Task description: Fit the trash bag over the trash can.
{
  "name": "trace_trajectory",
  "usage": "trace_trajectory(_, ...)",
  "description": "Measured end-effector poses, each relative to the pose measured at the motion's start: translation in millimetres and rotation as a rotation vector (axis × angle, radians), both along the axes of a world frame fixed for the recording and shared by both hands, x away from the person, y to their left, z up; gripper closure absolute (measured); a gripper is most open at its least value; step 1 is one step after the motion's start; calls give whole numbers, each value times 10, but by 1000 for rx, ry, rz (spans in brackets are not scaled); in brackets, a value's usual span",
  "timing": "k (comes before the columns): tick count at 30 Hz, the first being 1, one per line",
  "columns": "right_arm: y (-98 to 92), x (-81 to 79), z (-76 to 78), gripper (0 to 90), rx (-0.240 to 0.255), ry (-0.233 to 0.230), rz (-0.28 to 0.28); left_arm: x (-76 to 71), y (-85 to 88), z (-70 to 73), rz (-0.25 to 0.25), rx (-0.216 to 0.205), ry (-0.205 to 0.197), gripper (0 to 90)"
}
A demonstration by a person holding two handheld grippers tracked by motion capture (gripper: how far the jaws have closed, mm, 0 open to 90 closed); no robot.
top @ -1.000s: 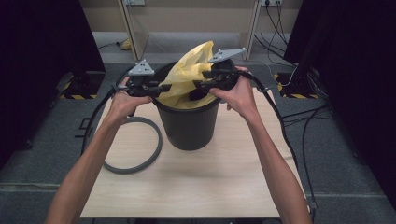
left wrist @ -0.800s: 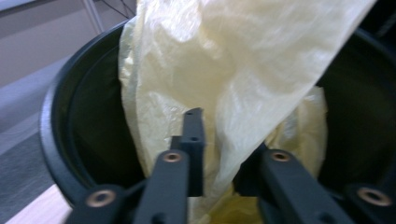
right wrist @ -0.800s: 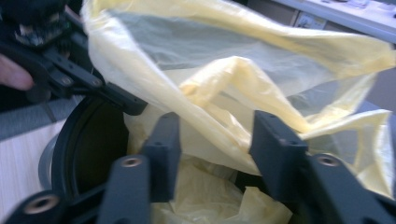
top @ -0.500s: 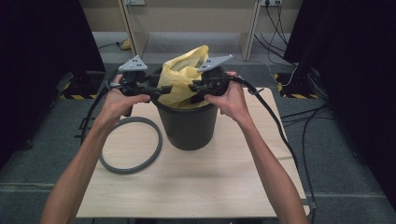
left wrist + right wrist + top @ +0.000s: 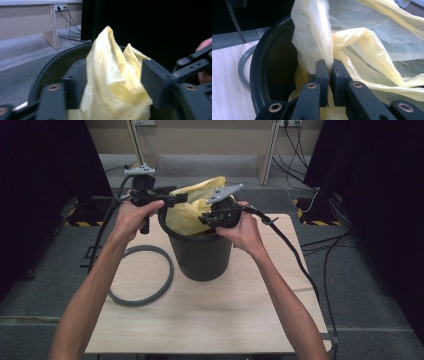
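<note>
A pale wooden tabletop (image 5: 210, 320) is standing on grey carpet, with dark curtains hanging at either side, light wooden furniture legs at the far wall, and black cables trailing across the floor. A round black plastic bucket (image 5: 202, 257) is sitting near the middle of the table, and a crumpled yellow plastic bag (image 5: 192, 207) is bulging up out of its mouth. The right gripper (image 5: 328, 72) is reaching in at the bucket's near rim with its jaws pinched tight on a gathered fold of the yellow film, the fold rising straight up from between the fingers (image 5: 322, 75). The left gripper (image 5: 113, 82) is hovering at the opposite rim; its jaws have just been opening and are now standing wide apart, the bag's peak lying between the pads without being pressed. A flat grey plastic ring (image 5: 142, 275) is lying on the wood well to the outside of the left fingers, beside the bucket. The bag is hiding most of the bucket's inside, so I cannot tell how deep it is sitting. In the high view, hands and gripper bodies are covering the spots where the fingers meet the film. The table's near edge is running out of the picture, and the curtained sides are too dark to read.
</note>
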State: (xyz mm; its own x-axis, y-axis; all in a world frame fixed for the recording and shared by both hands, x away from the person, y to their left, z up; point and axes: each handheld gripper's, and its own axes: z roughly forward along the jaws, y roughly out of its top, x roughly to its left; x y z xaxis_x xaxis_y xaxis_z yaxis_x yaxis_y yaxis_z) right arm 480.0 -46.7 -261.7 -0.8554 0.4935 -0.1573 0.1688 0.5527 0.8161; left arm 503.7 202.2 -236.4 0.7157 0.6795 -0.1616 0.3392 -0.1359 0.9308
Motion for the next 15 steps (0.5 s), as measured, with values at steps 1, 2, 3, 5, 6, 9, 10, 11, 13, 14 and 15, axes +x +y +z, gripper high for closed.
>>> trace_trajectory(1, -17, -10, 10, 855, 3, -3, -6, 0, 11, -6, -4, -8, 1, 433)
trace_trajectory(2, -27, -16, 17, 855, 5, -2, -11, -6, 29, -13, -15, -13, -1, 474)
trace_trajectory(3, -69, -17, 44, 855, 3, -6, -19, -12, 47, -19, -17, -18, 1, 509)
trace_trajectory(5, -92, -17, 58, 855, 5, -4, -32, -30, 90, -35, -22, -22, 0, 539)
trace_trajectory(6, -117, -9, 72, 855, 10, -3, -42, -35, 99, -42, -28, -29, 4, 557)
trace_trajectory(9, -137, -4, 93, 855, 12, 2, -46, -48, 122, -55, -38, -41, 8, 505)
trace_trajectory(10, -144, -8, 86, 854, 3, 6, -54, -48, 130, -57, -32, -42, 13, 454)
trace_trajectory(11, -144, -8, 86, 854, 3, 6, -54, -48, 136, -60, -37, -39, 17, 454)
trace_trajectory(13, -142, 6, 60, 855, -10, 19, -58, -48, 145, -64, -42, -33, 21, 468)
trace_trajectory(14, -142, 11, 41, 855, -15, 32, -61, -54, 152, -71, -53, -31, 17, 497)
trace_trajectory(15, -148, 17, 9, 854, -18, 44, -63, -58, 152, -76, -57, -28, 12, 588)
